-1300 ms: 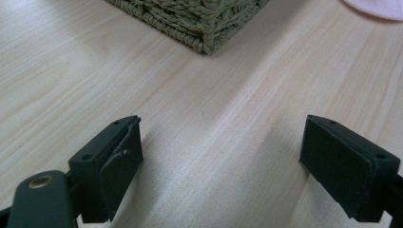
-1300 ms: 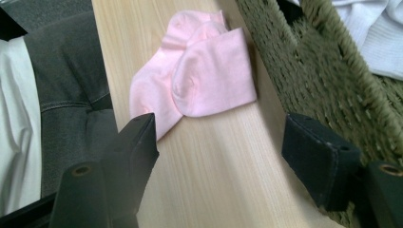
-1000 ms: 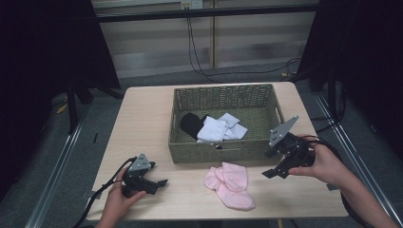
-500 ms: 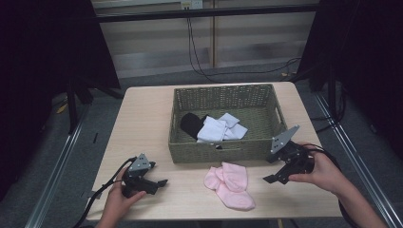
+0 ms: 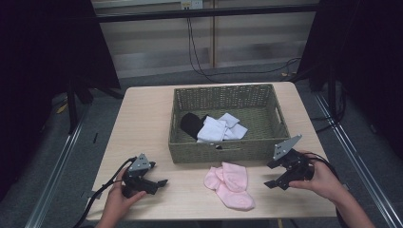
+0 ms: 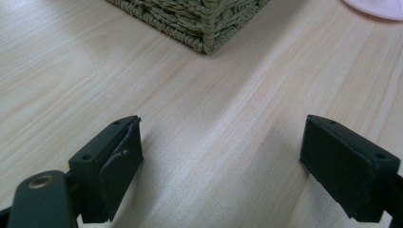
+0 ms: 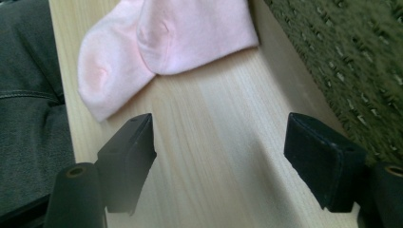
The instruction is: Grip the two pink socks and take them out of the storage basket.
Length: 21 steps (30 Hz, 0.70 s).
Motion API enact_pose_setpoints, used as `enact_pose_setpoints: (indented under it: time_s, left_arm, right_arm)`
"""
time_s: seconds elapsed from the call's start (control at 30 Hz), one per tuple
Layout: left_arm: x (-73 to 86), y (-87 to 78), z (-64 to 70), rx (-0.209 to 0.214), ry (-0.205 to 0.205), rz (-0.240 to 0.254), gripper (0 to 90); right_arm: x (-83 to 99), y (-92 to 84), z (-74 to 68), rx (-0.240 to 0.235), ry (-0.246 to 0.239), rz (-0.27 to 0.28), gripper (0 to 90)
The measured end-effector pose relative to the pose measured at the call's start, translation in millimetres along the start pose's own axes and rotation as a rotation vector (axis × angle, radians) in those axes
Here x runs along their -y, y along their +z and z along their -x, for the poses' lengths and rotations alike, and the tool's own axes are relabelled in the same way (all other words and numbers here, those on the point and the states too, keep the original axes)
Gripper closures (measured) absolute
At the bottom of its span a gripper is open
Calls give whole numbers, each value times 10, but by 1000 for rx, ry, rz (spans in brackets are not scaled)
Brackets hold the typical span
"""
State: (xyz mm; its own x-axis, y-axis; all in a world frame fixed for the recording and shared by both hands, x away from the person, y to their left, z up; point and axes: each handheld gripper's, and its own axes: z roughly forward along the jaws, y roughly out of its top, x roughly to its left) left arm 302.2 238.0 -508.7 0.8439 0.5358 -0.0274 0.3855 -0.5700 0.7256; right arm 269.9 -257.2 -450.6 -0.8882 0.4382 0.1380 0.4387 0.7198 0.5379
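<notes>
Item: pair of pale pink cotton socks [image 5: 230, 186] on the light wooden table [image 5: 142, 123], just before the green woven basket [image 5: 223, 151]; my right gripper [image 5: 274, 176] approaches, jaws wide and empty; next, straddle one sock, then close.

Left gripper [image 6: 218, 166] jaws wide apart over bare table [image 6: 214, 118]; basket [image 6: 199, 19] corner ahead.
</notes>
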Motion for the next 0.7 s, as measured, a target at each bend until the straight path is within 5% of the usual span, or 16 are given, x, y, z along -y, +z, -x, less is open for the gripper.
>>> enact_pose_setpoints:
  time_s: [0.7]
  left_arm:
    - [0,0,0,0,0,0,135]
  right_arm:
    - [311,281,48,57,-13,40,197]
